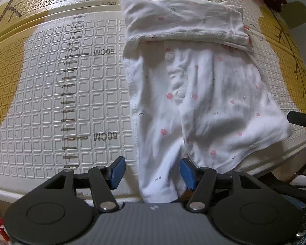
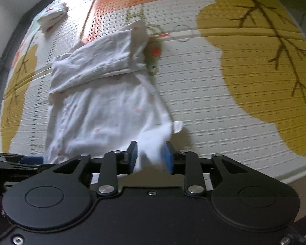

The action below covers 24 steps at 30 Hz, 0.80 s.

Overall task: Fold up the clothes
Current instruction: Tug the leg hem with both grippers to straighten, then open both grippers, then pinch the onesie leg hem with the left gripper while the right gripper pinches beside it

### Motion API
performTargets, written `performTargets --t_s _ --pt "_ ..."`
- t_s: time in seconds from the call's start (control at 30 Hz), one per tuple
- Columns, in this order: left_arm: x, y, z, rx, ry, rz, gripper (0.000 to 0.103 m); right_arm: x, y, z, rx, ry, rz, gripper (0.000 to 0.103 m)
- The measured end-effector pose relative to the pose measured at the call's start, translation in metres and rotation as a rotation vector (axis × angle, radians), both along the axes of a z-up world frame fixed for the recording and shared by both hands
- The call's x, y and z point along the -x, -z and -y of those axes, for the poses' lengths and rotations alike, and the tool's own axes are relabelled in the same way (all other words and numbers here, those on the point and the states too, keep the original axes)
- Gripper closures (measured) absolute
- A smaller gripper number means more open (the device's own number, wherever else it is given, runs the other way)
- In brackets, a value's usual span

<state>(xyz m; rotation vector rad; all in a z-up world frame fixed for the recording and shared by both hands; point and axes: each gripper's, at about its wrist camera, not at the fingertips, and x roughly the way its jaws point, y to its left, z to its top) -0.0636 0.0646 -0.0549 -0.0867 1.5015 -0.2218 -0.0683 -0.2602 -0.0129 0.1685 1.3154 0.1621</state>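
Between my left claw's (image 1: 152,172) parted blue pads lay one leg cuff of the white flowered baby suit (image 1: 193,94); whether the pads pinched it I could not tell. My right claw (image 2: 151,156) stood likewise, pads apart around the other leg. Beyond both, the suit's far part lay doubled back across its body on the play mat (image 1: 51,81), the near half unfolded. Only the right view showed a bundled white garment (image 2: 52,17) far to that claw's left.
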Motion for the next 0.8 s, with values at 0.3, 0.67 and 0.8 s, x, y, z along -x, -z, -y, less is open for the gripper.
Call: performTargets --t_s 0.3,0.67,0.8 --pt "0.002 0.002 0.0 0.038 -0.002 -0.003 0.021 0.002 0.024 0.005 0.031 0.032 -0.062 0.069" --pt "0.006 0.004 0.003 0.04 0.003 -0.003 0.013 0.006 0.044 -0.003 0.067 -0.008 -0.083 0.061" --pt "0.007 0.005 0.006 0.017 0.012 0.004 0.015 0.006 0.045 -0.008 0.082 -0.048 -0.079 0.056"
